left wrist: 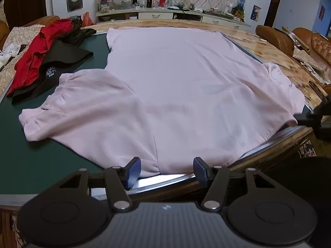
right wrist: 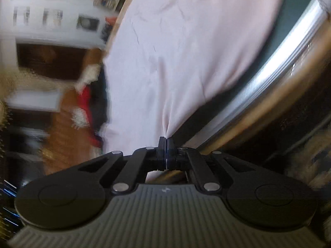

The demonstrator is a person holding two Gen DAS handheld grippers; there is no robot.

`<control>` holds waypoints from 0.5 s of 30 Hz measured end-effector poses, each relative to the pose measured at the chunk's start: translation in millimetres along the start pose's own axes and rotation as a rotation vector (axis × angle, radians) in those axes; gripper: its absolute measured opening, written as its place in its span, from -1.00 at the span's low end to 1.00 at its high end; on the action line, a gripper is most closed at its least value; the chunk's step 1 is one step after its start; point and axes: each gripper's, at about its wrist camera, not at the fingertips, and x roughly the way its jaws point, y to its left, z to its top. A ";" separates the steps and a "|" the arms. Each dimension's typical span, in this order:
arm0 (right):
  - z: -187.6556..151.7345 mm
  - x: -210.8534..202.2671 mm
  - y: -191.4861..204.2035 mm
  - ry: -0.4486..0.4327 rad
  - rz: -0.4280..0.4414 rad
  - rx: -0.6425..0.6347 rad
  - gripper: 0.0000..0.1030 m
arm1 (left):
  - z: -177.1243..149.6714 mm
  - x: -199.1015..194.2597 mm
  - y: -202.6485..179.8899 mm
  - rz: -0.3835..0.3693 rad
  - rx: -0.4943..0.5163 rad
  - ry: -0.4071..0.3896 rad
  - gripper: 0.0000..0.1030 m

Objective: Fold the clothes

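A pale pink T-shirt [left wrist: 175,82] lies spread flat on the green table top [left wrist: 41,155], one sleeve [left wrist: 72,103] reaching left. My left gripper [left wrist: 167,171] is open at the near edge, its blue fingertips [left wrist: 133,170] on either side of the shirt's near edge. My right gripper [right wrist: 166,142] is shut on the shirt's edge [right wrist: 168,124] and pulls the cloth into a pinch. It also shows at the far right of the left wrist view [left wrist: 298,122], at the shirt's right corner. The right wrist view is motion-blurred.
A pile of red [left wrist: 37,53] and black clothes [left wrist: 58,62] lies at the table's left. The table has a metal rim [left wrist: 279,138] and a wooden border [left wrist: 279,62]. Leather chairs [left wrist: 310,41] stand to the right. A cluttered cabinet [left wrist: 165,12] runs along the back wall.
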 end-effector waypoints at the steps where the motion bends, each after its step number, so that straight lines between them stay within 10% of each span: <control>1: 1.4 -0.9 -4.0 0.007 -0.020 0.031 -0.95 | 0.7 0.2 -0.2 0.003 0.000 -0.001 0.21; 6: 6.5 -10.4 -9.0 0.023 -0.183 0.013 -0.81 | 1.5 5.3 0.5 0.032 -0.003 0.015 0.22; 15: 18.6 -41.1 63.3 -0.148 -0.322 -0.396 -0.38 | 3.9 5.8 19.8 0.119 -0.080 0.013 0.33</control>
